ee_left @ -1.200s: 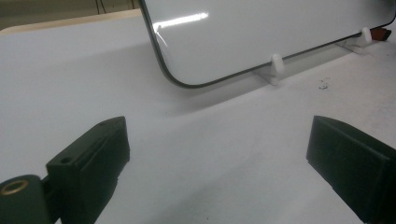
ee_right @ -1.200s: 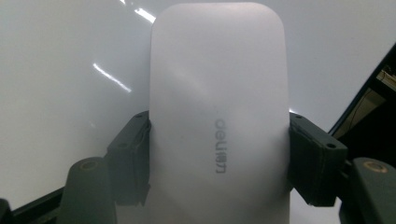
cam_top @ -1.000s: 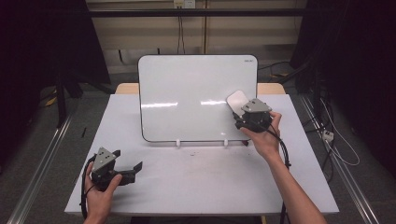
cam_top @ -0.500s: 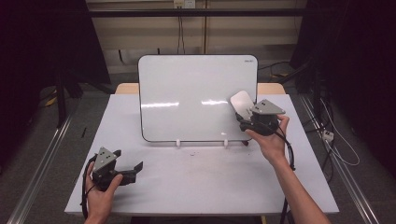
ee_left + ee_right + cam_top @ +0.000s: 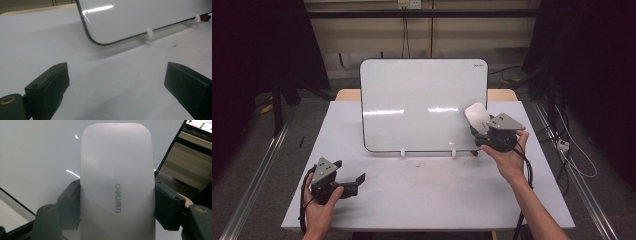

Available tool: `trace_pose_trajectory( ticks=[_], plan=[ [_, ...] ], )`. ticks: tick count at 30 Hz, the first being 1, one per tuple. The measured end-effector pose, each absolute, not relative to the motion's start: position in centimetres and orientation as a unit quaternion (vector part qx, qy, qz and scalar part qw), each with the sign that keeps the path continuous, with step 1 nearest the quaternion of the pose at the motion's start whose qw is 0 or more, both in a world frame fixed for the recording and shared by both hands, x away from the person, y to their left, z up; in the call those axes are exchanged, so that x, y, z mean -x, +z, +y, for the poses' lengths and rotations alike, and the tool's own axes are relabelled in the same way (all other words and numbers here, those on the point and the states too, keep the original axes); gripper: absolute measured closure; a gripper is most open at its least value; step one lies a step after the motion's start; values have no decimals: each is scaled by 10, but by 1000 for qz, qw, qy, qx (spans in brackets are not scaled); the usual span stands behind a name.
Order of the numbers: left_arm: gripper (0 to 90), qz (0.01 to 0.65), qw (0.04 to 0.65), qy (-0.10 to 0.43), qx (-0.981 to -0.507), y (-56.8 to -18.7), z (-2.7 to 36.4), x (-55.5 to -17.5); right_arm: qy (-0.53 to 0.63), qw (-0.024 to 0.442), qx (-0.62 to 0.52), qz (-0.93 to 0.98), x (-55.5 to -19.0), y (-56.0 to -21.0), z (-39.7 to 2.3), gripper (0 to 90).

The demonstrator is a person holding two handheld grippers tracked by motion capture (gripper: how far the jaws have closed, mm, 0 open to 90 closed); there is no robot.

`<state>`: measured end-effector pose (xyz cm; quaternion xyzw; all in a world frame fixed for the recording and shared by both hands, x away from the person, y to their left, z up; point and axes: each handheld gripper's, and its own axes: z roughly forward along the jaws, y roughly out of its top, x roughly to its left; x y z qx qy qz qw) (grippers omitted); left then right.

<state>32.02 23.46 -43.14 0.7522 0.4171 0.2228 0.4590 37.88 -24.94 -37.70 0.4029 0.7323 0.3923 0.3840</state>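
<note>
A whiteboard (image 5: 422,102) stands upright on two small white feet (image 5: 402,152) at the back of the white table (image 5: 422,195). My right gripper (image 5: 482,131) is shut on a white eraser (image 5: 477,117), held up against the board's lower right part. The right gripper view has the eraser (image 5: 117,185) between both jaws, its face toward the camera, the board (image 5: 40,152) behind it. My left gripper (image 5: 354,180) rests open near the table's front left, jaws apart over bare table. The left gripper view takes in the board's lower corner (image 5: 95,41).
Small dark specks lie on the table (image 5: 175,44) in front of the board's feet. A red object (image 5: 206,17) peeks out by the board's far foot. Cables (image 5: 562,145) and dark curtains surround the table. A monitor edge (image 5: 200,127) shows past the board.
My right gripper has carried the eraser to the right along the board's lower part. The left gripper has stayed where it was.
</note>
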Motion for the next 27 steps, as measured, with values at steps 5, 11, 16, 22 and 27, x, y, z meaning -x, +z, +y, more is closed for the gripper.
trace_pose_trajectory(
  ticks=[5, 11, 16, 22, 27],
  plan=[
    [58, 416, 459, 222, -753, -431, 235, -321, 387, 385, -394, 739, -375, -378, -242, 314],
    [58, 413, 458, 221, -756, -431, 232, -322, 382, 375, -390, 749, -370, -393, -234, 313],
    [58, 411, 459, 219, -757, -431, 230, -322, 375, 370, -391, 754, -367, -401, -231, 314],
    [58, 414, 460, 216, -755, -433, 233, -323, 375, 369, -388, 757, -365, -404, -227, 314],
    [58, 413, 460, 218, -755, -432, 233, -323, 367, 374, -384, 760, -370, -409, -222, 313]
  ],
)
